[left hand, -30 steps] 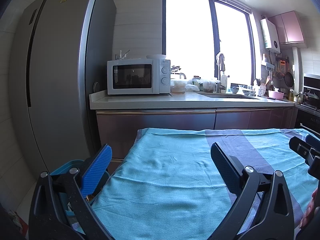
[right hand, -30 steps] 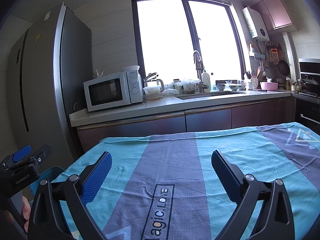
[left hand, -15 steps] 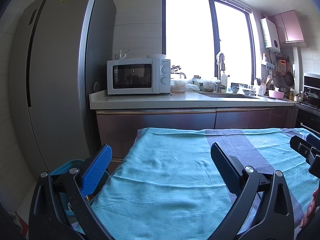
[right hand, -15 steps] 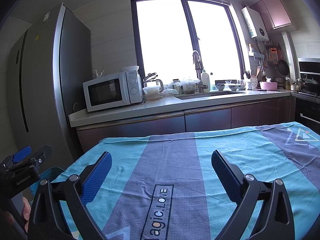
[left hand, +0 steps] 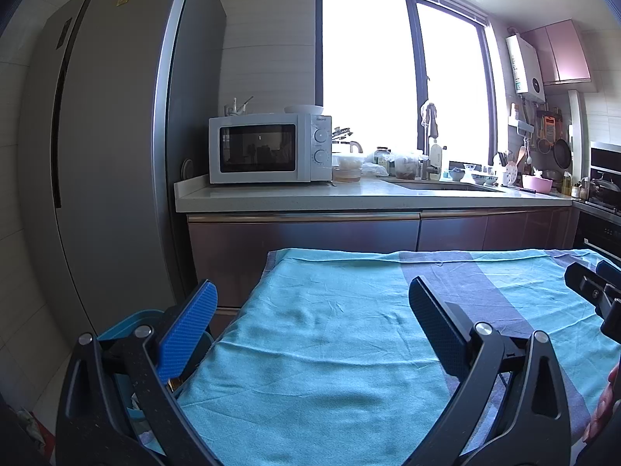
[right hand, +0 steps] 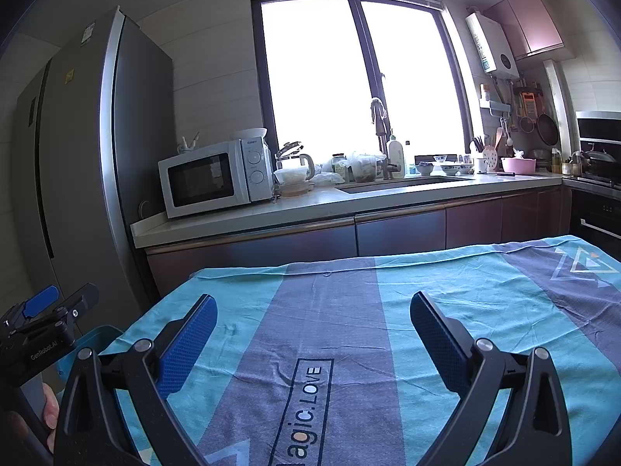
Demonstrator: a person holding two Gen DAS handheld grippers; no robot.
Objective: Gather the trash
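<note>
My left gripper (left hand: 312, 306) is open and empty above the left end of a table covered by a teal and grey cloth (left hand: 330, 334). My right gripper (right hand: 313, 324) is open and empty above the middle of the same cloth (right hand: 485, 291). A blue bin (left hand: 132, 320) stands on the floor by the table's left edge, partly hidden behind the left finger; it also shows in the right wrist view (right hand: 97, 336). No trash shows on the cloth. The left gripper's body (right hand: 42, 334) shows at the left of the right wrist view.
A tall grey fridge (left hand: 108, 155) stands at the left. A kitchen counter (left hand: 349, 198) behind the table holds a white microwave (left hand: 269, 149), bowls, jars and a sink (left hand: 438, 186). An oven and stove (left hand: 601, 209) stand at the right.
The right wrist view has shifted very slightly. The left gripper and the cloth look the same.
</note>
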